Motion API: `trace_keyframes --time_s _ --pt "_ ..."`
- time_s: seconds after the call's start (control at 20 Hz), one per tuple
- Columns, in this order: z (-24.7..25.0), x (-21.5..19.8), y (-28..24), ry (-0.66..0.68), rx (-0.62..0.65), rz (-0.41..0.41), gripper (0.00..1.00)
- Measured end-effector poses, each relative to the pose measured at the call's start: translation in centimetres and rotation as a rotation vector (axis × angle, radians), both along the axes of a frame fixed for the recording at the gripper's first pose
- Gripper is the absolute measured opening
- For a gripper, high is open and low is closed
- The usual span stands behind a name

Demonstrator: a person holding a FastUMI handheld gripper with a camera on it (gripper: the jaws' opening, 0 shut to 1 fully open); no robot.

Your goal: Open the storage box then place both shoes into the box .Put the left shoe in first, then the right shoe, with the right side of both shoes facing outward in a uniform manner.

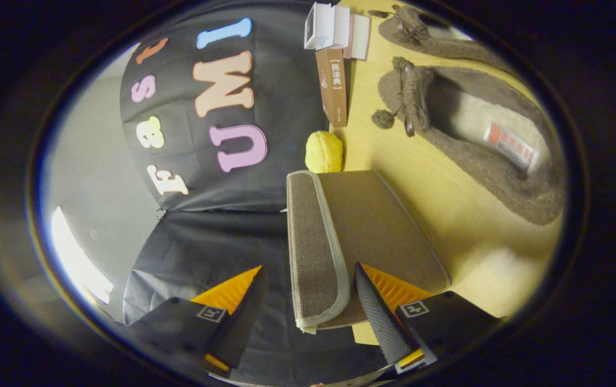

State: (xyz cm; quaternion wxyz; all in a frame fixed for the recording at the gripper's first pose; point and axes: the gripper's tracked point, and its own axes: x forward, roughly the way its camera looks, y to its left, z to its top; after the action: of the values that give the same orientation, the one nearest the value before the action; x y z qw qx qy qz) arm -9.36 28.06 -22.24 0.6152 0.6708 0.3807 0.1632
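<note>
The storage box [364,236], a brown fabric box with a pale piped lid edge, is being approached by the gripper [308,306], and the view is rolled on its side, so the wooden table [448,215] is seen running upright beside the box. The lid is lying shut on the box. The fingers are being held wide apart: the lid's edge is standing between them, one finger [375,312] is lying against or just over the box's flat face, the other is hanging clear on the lid's outer side. Whether the near finger is touching the fabric cannot be told. Nothing is being gripped.

Beyond the box, well apart from it on the table, the near shoe [480,156], a furry brown slipper with a pale lining, is lying with its opening turned to the camera; the far shoe [426,35] is lying further still from the box. Just beyond the box's far end a yellow ball [324,152] is resting, and past that some books [335,59] are standing.

The step in hand is judged to be the opening of the lid. It is probably best done by closing on the piped rim only, not the box wall, and by swinging the lid along its hinge arc rather than pulling straight. The box is soft, so it is likely to be dragged if the pull is hurried.
</note>
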Motion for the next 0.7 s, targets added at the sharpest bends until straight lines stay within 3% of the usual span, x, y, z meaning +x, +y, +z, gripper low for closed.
trace_keyframes --time_s 0.4,0.65,0.7 --pt "5.1 0.4 -0.1 -0.048 0.092 0.005 1.0" --pt "7.8 0.2 1.6 -0.096 0.112 0.061 1.0" --pt "8.0 0.1 1.5 -0.101 0.11 0.073 0.93"
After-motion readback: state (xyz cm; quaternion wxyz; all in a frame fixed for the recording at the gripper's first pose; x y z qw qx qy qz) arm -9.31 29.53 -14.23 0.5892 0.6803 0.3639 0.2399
